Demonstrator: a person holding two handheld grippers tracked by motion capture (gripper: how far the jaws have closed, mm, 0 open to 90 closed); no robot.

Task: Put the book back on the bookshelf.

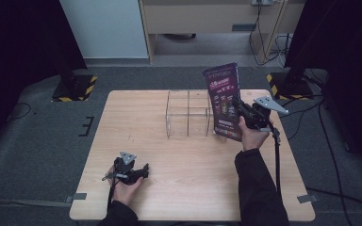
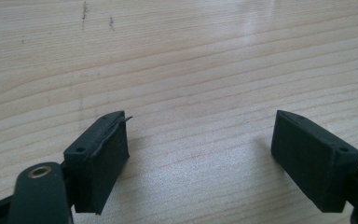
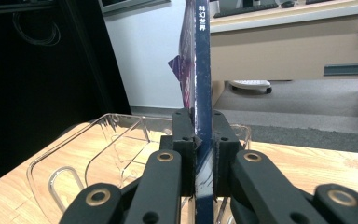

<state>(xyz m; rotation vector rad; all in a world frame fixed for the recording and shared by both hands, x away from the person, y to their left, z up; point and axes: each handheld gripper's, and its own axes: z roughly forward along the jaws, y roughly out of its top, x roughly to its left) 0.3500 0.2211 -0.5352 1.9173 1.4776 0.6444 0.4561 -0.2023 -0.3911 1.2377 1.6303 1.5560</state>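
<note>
Right gripper clamps upright magazine beside clear organizer; left gripper gapes wide

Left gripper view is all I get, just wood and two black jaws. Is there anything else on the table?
Observer: Yes, a clear plastic rack stands near the far edge of the table.
Operator: What's the other hand doing?
Observer: The right gripper is shut on a thin purple magazine, clamping its spine.
Operator: Is the magazine lying flat?
Observer: No, it stands upright, just right of the rack, its bottom edge low by the tabletop.
Operator: Where's my gripper?
Observer: The left gripper lies low near the table's front left, jaws open.
</note>
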